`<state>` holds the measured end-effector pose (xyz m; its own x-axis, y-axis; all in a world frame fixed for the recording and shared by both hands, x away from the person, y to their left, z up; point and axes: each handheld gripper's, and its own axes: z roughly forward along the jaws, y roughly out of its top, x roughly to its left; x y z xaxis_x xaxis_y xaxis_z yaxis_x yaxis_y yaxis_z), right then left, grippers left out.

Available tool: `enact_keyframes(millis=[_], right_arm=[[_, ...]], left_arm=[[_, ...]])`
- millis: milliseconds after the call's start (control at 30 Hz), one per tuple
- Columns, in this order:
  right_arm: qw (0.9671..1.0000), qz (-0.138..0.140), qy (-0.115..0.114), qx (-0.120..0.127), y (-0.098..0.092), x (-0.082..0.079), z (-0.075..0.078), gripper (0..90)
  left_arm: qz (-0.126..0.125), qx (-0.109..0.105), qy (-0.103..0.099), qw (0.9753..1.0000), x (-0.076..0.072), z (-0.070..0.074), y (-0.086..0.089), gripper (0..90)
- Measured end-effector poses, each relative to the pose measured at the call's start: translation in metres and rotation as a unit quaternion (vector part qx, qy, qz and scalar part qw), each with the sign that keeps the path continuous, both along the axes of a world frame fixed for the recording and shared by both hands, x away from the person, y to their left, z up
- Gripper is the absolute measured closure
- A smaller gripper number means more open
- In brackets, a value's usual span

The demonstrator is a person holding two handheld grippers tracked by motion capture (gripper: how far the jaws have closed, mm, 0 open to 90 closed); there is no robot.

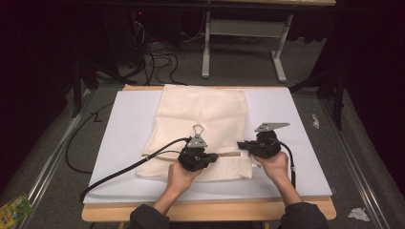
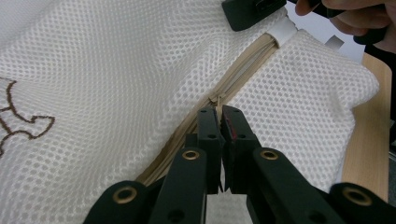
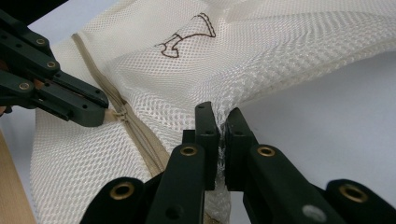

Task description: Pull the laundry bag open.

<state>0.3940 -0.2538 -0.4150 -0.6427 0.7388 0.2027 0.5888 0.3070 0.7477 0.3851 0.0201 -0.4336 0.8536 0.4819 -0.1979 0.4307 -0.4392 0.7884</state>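
The cream-white mesh laundry bag (image 1: 203, 129) lies flat on the white sheet (image 1: 286, 162) that covers the wooden counter (image 1: 210, 211), its near end close to the front edge and its far end reaching the back edge. A beige zipper (image 2: 243, 70) runs across the bag near the front. The left gripper (image 2: 220, 122) has its jaws closed at the small metal zipper pull (image 2: 216, 99), which sits about midway along the track; whether the tab itself is pinched between them I cannot tell for sure, though it looks so. The right gripper (image 3: 222, 122) has its jaws shut on a fold of the mesh at the bag's right-hand end, bunching the netting upward and holding it taut.

As I judge it, the zipper work is roughly half done: the slider stands mid-track, and the stretch between it and the right end, by the white fabric end tab (image 2: 285, 31), remains to be travelled. Which way the slider is meant to go, the pictures do not settle.

A brown stitched motif (image 3: 187, 35) marks the bag's upper face. The counter stands on grey carpet (image 1: 47, 138), with black cables (image 1: 157, 59) on the floor behind, a white-legged table frame (image 1: 243, 33) beyond, and crumpled white paper scraps (image 1: 358, 213) off the front right corner; the room is dark around
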Motion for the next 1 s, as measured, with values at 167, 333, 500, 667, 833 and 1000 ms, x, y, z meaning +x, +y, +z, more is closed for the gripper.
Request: enact_keyframes(millis=[167, 333, 500, 667, 833, 1000], right_arm=[[1.0000, -0.002, 0.000, -0.001, -0.001, 0.000, 0.000, 88.4], [1.0000, -0.006, 0.000, -0.004, -0.002, 0.000, 0.000, 88.4], [1.0000, -0.006, -0.001, -0.006, -0.002, 0.000, 0.000, 88.4], [0.9999, -0.007, -0.004, -0.011, 0.000, 0.000, -0.001, 88.3], [0.9999, -0.005, -0.004, -0.011, 0.001, 0.001, -0.002, 88.3], [0.9999, -0.008, -0.005, -0.012, 0.000, 0.001, -0.001, 88.3]], left_arm=[[0.007, -0.002, 0.001, 1.0000, 0.000, 0.000, 0.006, 87.3], [0.014, -0.002, -0.003, 0.9999, 0.000, 0.002, 0.013, 87.3], [0.018, -0.004, -0.007, 0.9998, -0.001, 0.004, 0.018, 87.3], [0.019, -0.001, -0.012, 0.9998, -0.002, 0.004, 0.020, 87.3], [0.020, -0.004, -0.010, 0.9997, -0.002, 0.004, 0.022, 87.3], [0.023, -0.001, -0.014, 0.9996, -0.003, 0.005, 0.023, 87.3]])
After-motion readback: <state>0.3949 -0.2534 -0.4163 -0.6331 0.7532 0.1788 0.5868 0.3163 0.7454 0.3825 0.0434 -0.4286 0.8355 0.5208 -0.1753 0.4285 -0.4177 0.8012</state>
